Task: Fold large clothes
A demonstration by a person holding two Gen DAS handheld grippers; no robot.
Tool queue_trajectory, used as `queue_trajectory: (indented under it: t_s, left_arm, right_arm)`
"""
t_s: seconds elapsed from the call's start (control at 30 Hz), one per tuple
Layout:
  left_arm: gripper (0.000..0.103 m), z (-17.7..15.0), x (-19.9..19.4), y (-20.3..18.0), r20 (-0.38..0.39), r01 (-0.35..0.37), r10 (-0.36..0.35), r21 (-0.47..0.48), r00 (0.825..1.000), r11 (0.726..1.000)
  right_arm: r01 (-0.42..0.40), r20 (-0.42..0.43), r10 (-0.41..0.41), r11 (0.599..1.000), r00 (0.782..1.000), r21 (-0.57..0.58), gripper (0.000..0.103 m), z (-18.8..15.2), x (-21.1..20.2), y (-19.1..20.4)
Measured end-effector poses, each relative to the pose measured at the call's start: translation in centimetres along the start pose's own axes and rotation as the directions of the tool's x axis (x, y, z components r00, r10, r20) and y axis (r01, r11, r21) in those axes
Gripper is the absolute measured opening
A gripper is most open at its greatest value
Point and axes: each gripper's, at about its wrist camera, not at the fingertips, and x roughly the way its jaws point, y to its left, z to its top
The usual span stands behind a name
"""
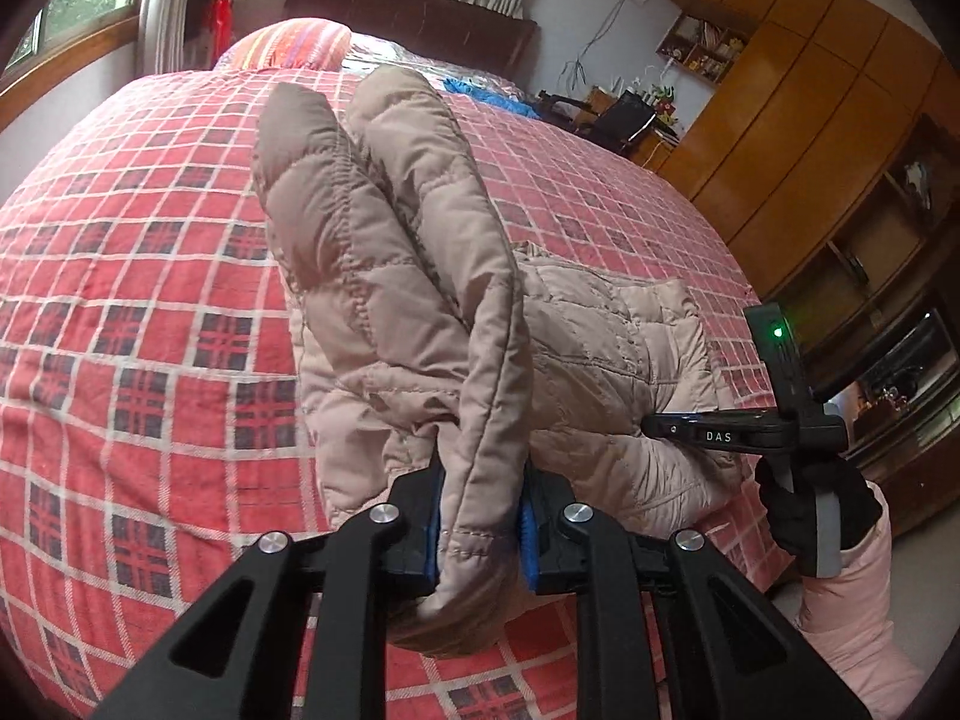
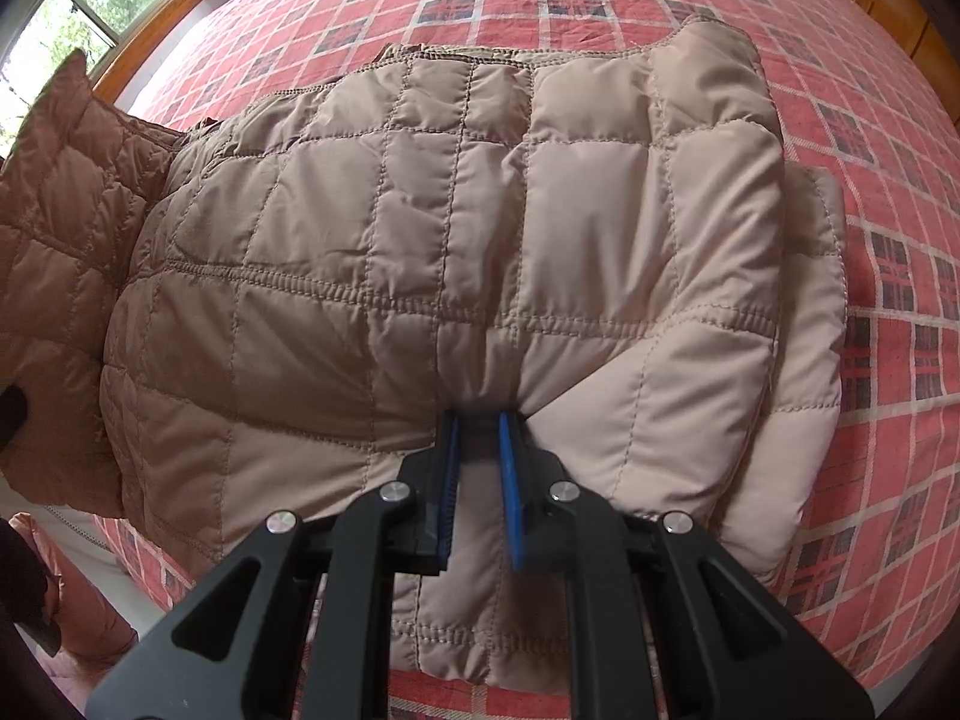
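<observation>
The beige quilted jacket (image 2: 450,240) is lying partly folded on the bed's red plaid cover (image 2: 870,312). The left gripper (image 1: 483,531) is lifting a doubled fold of it – its jaws are clamped on the padded edge. The right gripper (image 2: 480,468) is pressing into the jacket's near hem, jaws pinching a bunch of fabric. A black-gloved hand (image 1: 810,510) is holding the right gripper's handle in the left wrist view.

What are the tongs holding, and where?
Both hold the puffy jacket: left tongs pinch a folded edge, right tongs pinch its near hem.
</observation>
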Motion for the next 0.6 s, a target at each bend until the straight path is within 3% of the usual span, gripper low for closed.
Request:
queue_trajectory:
  t_s: [0.33, 0.6]
  left_arm:
    - [0.020, 0.0, 6.5, -1.8, -0.129, 0.014, -0.009, 0.033, 0.992, 0.999]
    - [0.024, -0.7, 7.3, -3.5, -0.103, -0.043, 0.053, 0.095, 0.993, 0.995]
  right_arm:
    - [-0.009, 0.006, 0.009, 1.000, 1.000, 0.011, 0.012, -0.2, -0.1, -0.1]
    - [-0.011, 0.007, 0.011, 1.000, 1.000, 0.020, 0.012, -0.3, -0.1, 0.2]
